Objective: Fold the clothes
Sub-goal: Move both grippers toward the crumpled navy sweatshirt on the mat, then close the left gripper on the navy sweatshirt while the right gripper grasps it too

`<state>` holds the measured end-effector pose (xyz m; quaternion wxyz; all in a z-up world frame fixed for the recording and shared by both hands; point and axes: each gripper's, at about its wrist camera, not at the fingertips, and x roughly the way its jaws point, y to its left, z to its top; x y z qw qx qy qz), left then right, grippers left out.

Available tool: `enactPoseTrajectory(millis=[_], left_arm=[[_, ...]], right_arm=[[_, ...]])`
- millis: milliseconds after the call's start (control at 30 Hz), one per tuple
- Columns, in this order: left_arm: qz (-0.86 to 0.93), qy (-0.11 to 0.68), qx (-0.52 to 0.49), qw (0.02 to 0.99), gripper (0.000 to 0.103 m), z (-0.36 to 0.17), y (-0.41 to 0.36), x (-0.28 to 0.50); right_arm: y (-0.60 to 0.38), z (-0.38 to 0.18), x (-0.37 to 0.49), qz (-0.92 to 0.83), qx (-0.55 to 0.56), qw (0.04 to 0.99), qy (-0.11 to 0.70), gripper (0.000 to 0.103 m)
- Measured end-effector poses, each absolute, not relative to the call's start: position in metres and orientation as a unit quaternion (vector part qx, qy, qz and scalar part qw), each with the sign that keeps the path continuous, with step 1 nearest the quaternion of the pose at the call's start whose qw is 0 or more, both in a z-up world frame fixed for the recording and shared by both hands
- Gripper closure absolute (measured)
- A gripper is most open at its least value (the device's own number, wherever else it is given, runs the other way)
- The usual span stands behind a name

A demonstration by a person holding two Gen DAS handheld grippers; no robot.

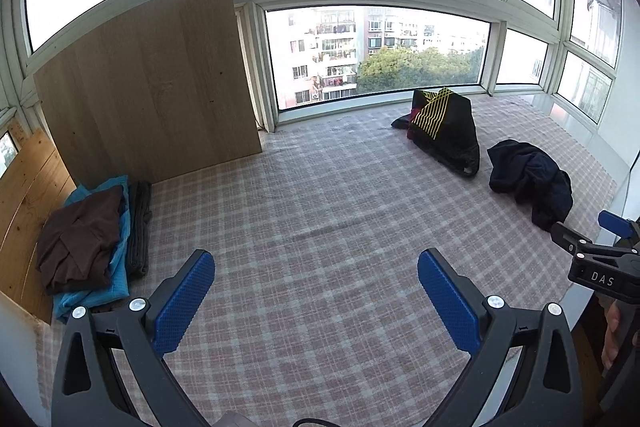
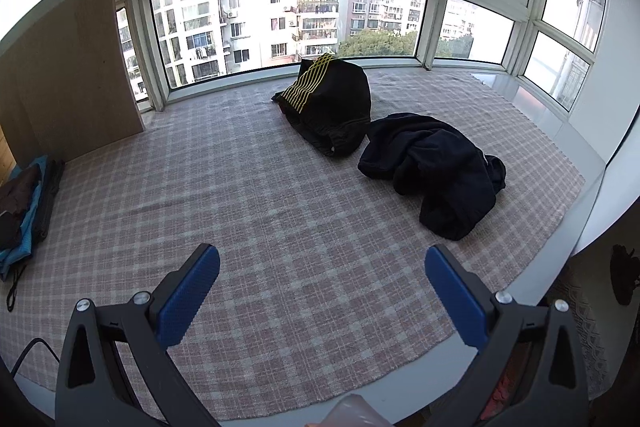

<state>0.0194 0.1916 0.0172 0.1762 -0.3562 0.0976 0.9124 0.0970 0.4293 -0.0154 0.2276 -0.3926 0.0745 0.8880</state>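
A crumpled dark navy garment (image 2: 436, 167) lies on the checked cloth (image 2: 280, 207) at the right, also visible in the left wrist view as the navy garment (image 1: 528, 179). Behind it sits a black garment with yellow stripes (image 2: 332, 103), the same striped garment (image 1: 444, 123) near the window. A folded stack, brown on blue with a grey piece beside it (image 1: 88, 247), rests at the far left; the stack (image 2: 24, 211) shows at the right view's left edge. My left gripper (image 1: 316, 287) is open and empty over the cloth. My right gripper (image 2: 322, 283) is open and empty too.
A wooden board (image 1: 152, 87) leans against the window frame at the back left. A wooden panel (image 1: 24, 211) stands behind the stack. Large windows (image 2: 288, 23) run along the back. The right gripper's body (image 1: 600, 259) shows at the left view's right edge, with a hand (image 1: 610, 335) below it.
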Motion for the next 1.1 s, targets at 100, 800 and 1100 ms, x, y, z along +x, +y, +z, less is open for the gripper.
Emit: enactPoseTrajectory(millis=[100, 800, 1100], left_arm=[[0.910, 0.110, -0.352, 0.190, 0.001, 0.020, 0.218, 0.023], [0.871, 0.178, -0.338, 0.309, 0.001, 0.018, 0.404, 0.041], [0.857, 0.196, -0.342, 0.331, 0.001, 0.004, 0.477, 0.022]], right_arm=[[0.449, -0.014, 0.104, 0.886, -0.391, 0.238, 0.080, 0.000], [0.604, -0.022, 0.149, 0.860, -0.364, 0.338, 0.118, 0.000], [0.683, -0.038, 0.146, 0.854, -0.354, 0.339, 0.172, 0.000]])
